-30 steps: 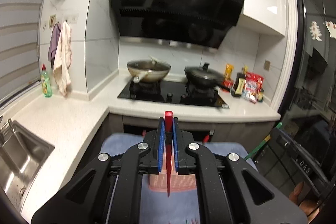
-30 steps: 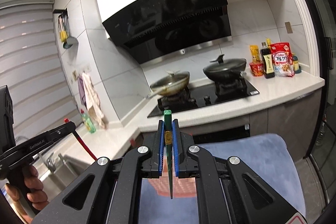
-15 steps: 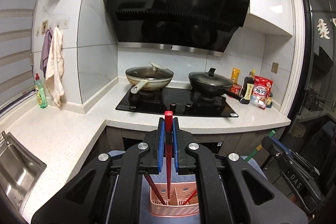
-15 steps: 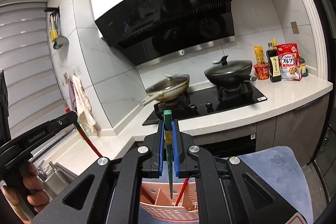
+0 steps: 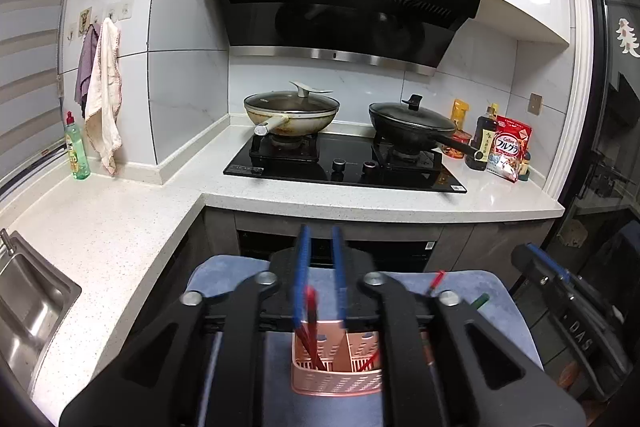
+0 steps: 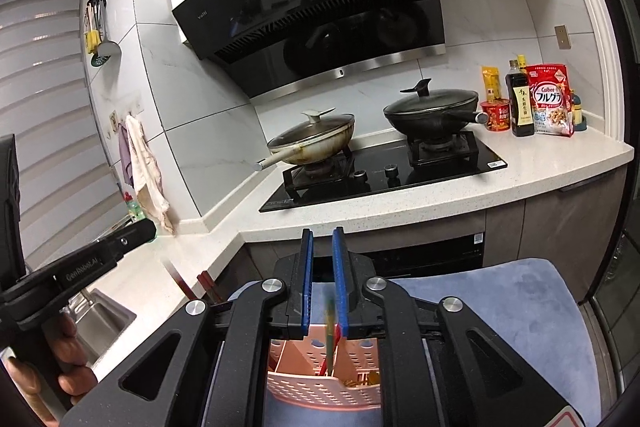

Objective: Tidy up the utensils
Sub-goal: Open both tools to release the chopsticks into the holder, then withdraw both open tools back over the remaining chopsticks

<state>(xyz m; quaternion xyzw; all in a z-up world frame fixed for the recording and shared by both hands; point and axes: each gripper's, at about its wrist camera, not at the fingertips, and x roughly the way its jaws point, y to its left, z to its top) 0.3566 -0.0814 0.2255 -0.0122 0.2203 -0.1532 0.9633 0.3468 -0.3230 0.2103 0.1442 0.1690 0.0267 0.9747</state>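
A pink perforated utensil basket (image 5: pixel 336 381) stands on a blue mat (image 5: pixel 472 291) just below both grippers. My left gripper (image 5: pixel 321 233) has its jaws opening; a red chopstick (image 5: pixel 310 305), blurred, drops loose between the blue pads into the basket, where other red sticks stand. In the right wrist view the basket (image 6: pixel 320 393) sits under my right gripper (image 6: pixel 322 235), whose jaws are also opening. A blurred green chopstick (image 6: pixel 330 327) slides down between its pads into a compartment. The left gripper's body (image 6: pixel 88 261) shows at the left, held by a hand (image 6: pixel 68 359).
A white counter (image 5: pixel 120 227) wraps around a sink (image 5: pixel 24 307) on the left and a black hob (image 5: pixel 344 167) with two lidded pans behind. Bottles and food packs (image 5: pixel 508 151) stand at the far right. A dish soap bottle (image 5: pixel 76 151) and hanging cloths are at the left wall.
Both grippers sank toward the basket, which now fills the lower view. Each held a chopstick shut between its pads; both jaws have parted and the red and green sticks are slipping down.
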